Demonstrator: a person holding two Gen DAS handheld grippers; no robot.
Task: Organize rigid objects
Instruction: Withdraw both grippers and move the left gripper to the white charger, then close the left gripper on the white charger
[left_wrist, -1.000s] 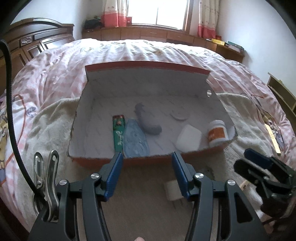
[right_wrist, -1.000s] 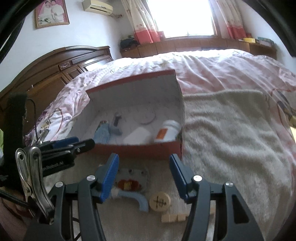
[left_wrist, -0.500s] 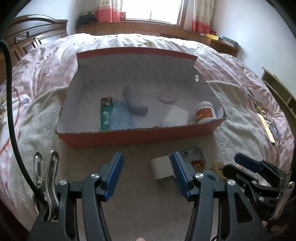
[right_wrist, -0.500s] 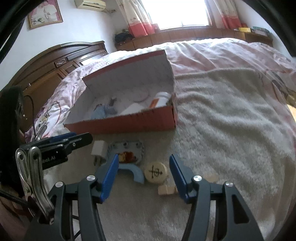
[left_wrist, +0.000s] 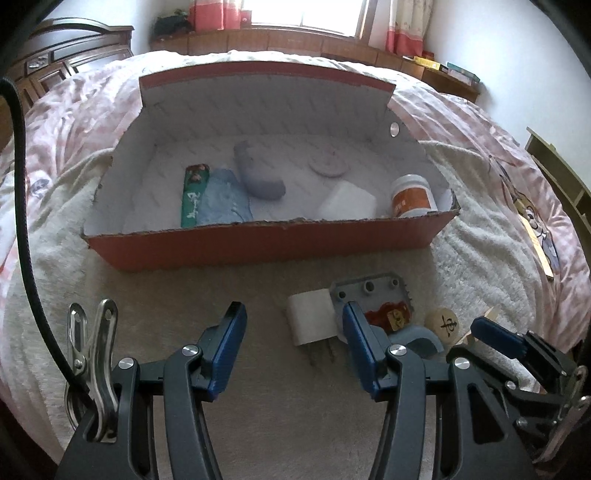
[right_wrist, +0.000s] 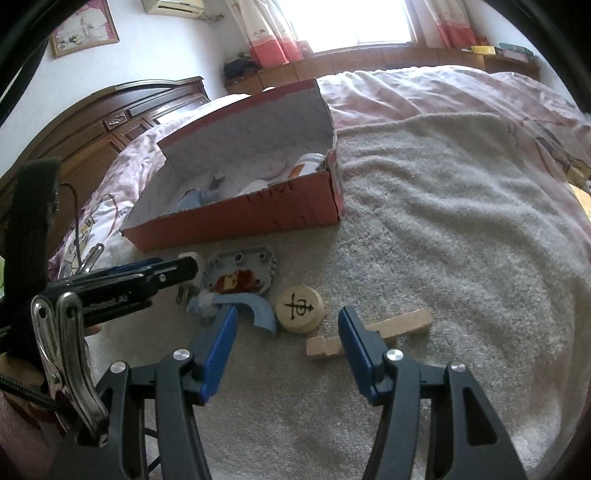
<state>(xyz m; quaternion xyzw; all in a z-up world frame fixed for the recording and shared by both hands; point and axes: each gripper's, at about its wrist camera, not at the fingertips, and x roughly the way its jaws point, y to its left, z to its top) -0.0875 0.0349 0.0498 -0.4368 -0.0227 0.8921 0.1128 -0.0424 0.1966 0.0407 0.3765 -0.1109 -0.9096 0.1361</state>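
Observation:
An open red cardboard box (left_wrist: 258, 243) (right_wrist: 236, 221) sits on a beige towel on the bed and holds several items, among them an orange-labelled bottle (left_wrist: 412, 195). In front of it lie a white charger plug (left_wrist: 314, 321), a grey toy plate with a red part (left_wrist: 373, 295) (right_wrist: 240, 273), a blue curved piece (right_wrist: 258, 308), a round wooden chess piece (right_wrist: 300, 309) (left_wrist: 445, 322) and a wooden block (right_wrist: 373, 332). My left gripper (left_wrist: 291, 332) is open and empty, just left of the plug. My right gripper (right_wrist: 288, 332) is open and empty, low around the chess piece.
The beige towel (right_wrist: 443, 221) covers the pink bedspread. A dark wooden headboard (right_wrist: 110, 122) stands at the left. A window bench (left_wrist: 295, 37) runs along the far wall. A wooden shelf (left_wrist: 561, 177) is at the right.
Both grippers have pulled back from the box and dropped toward the loose objects in front of it. The right gripper now has the chess piece between its open fingers.

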